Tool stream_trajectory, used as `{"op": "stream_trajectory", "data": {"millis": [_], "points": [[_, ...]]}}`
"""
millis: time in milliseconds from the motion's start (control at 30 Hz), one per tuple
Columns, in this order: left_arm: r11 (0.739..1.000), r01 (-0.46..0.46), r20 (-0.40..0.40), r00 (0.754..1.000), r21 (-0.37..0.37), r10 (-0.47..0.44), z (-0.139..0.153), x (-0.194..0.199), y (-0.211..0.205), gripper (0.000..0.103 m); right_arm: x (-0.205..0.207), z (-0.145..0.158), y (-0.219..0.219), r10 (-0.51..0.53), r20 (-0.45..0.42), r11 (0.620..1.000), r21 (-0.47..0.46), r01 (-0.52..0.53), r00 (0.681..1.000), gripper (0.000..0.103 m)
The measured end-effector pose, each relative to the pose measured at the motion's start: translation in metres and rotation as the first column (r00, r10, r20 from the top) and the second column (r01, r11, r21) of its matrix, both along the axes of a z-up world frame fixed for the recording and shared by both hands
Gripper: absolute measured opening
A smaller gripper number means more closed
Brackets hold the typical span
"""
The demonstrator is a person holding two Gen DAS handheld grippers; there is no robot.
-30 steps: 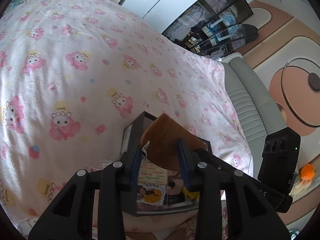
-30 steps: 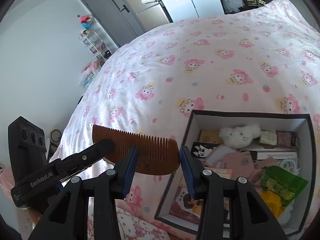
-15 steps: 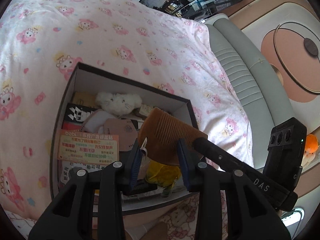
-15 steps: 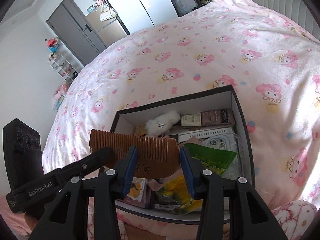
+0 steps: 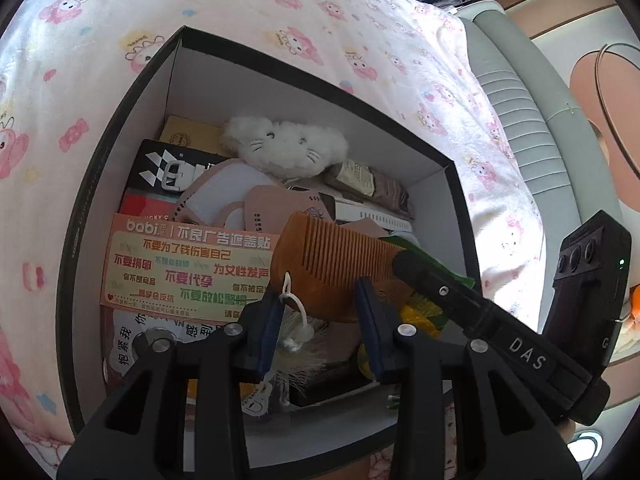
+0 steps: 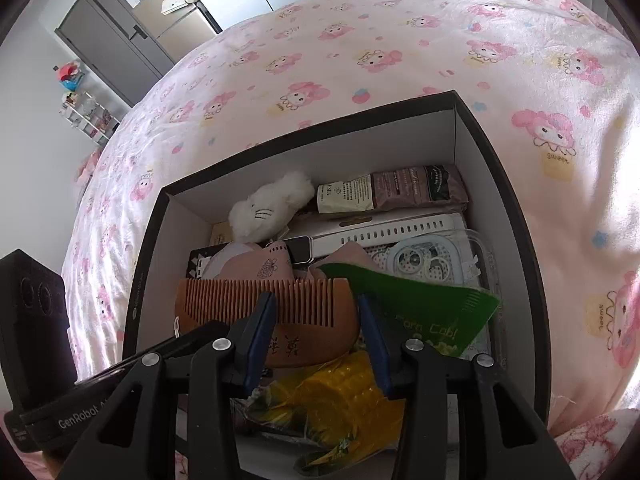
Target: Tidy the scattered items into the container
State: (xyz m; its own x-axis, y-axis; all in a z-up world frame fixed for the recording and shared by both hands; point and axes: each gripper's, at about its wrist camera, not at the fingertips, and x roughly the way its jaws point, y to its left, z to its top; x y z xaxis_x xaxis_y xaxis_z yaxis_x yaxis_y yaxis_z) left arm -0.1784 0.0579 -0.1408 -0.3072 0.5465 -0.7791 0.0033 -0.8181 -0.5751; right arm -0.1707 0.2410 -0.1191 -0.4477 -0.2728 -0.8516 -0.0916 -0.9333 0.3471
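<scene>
Left wrist view: left hand-held gripper (image 5: pixel 318 322) partly open, blue pads closed on the spine end of a wooden comb (image 5: pixel 334 266), the end with the white tassel cord (image 5: pixel 294 312). Comb sits above the black box (image 5: pixel 120 128) on the bed (image 5: pixel 280 12), over a sticker sheet (image 5: pixel 184 264). The other gripper's finger crosses the comb's right end.

Right wrist view: right hand-held gripper (image 6: pixel 316 334) also partly open, pads clamping the same comb's (image 6: pixel 276 312) solid spine, teeth pointing away. Below it: green snack packet (image 6: pixel 424 312), yellow packet (image 6: pixel 340 396), plush cat (image 6: pixel 268 208).

Handling: the comb looks light, stiff and smooth; its thin teeth could snap, so hold it by the spine. Both grips must let go for it to drop in.
</scene>
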Motion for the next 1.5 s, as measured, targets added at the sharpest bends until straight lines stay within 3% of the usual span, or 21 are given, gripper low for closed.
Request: {"op": "stream_trajectory", "data": {"millis": [133, 233, 367, 533, 967, 1100, 1200, 1233, 1400, 1433, 1467, 1500], "points": [[1.000, 0.004, 0.013, 1.000, -0.007, -0.004, -0.004, 0.002, -0.001, 0.037, -0.001, -0.004, 0.002, -0.009, 0.009, 0.999, 0.047, 0.009, 1.000, 0.039], [0.999, -0.011, 0.004, 1.000, -0.052, 0.011, 0.003, 0.007, -0.009, 0.037, 0.004, -0.001, 0.003, -0.011, -0.003, 0.998, 0.062, 0.011, 1.000, 0.039], [0.998, -0.049, -0.023, 0.999, -0.034, 0.048, 0.015, 0.014, -0.025, 0.037, 0.009, 0.007, 0.003, -0.005, -0.029, 0.994, 0.113, 0.008, 1.000, 0.039], [0.995, -0.057, -0.062, 0.997, -0.084, 0.052, 0.023, 0.007, -0.022, 0.037, 0.008, 0.006, 0.002, 0.013, -0.019, 0.994, 0.107, -0.011, 1.000, 0.039], [0.996, -0.018, -0.003, 1.000, -0.084, 0.018, -0.001, -0.005, -0.008, 0.037, 0.001, -0.010, -0.010, 0.068, 0.037, 0.990, 0.124, -0.072, 0.997, 0.039], [0.990, -0.006, -0.003, 1.000, -0.140, 0.005, 0.006, -0.006, -0.010, 0.037, 0.001, -0.005, -0.010, 0.055, 0.039, 0.990, 0.129, -0.059, 0.998, 0.039], [0.980, -0.036, -0.060, 0.998, -0.194, 0.024, 0.026, -0.002, -0.015, 0.044, 0.009, 0.018, -0.010, 0.030, -0.026, 0.985, 0.173, -0.025, 0.999, 0.039], [0.977, -0.054, -0.086, 0.996, -0.205, 0.037, 0.035, 0.001, -0.017, 0.052, 0.013, 0.031, -0.010, 0.028, -0.066, 0.984, 0.179, -0.016, 0.997, 0.040], [0.948, -0.149, -0.243, 0.967, -0.280, 0.080, 0.089, 0.016, -0.024, 0.073, 0.033, 0.094, -0.008, -0.009, -0.218, 0.970, 0.234, 0.061, 0.976, 0.059], [0.939, -0.165, -0.273, 0.959, -0.302, 0.081, 0.101, 0.021, -0.024, 0.082, 0.035, 0.104, -0.009, -0.009, -0.242, 0.970, 0.234, 0.067, 0.970, 0.064], [0.928, -0.180, -0.297, 0.952, -0.326, 0.080, 0.111, 0.024, -0.024, 0.091, 0.040, 0.115, -0.009, -0.008, -0.265, 0.972, 0.226, 0.070, 0.964, 0.064], [0.921, -0.193, -0.323, 0.943, -0.340, 0.078, 0.122, 0.028, -0.025, 0.093, 0.044, 0.125, -0.009, -0.004, -0.283, 0.974, 0.218, 0.068, 0.959, 0.064]]}}
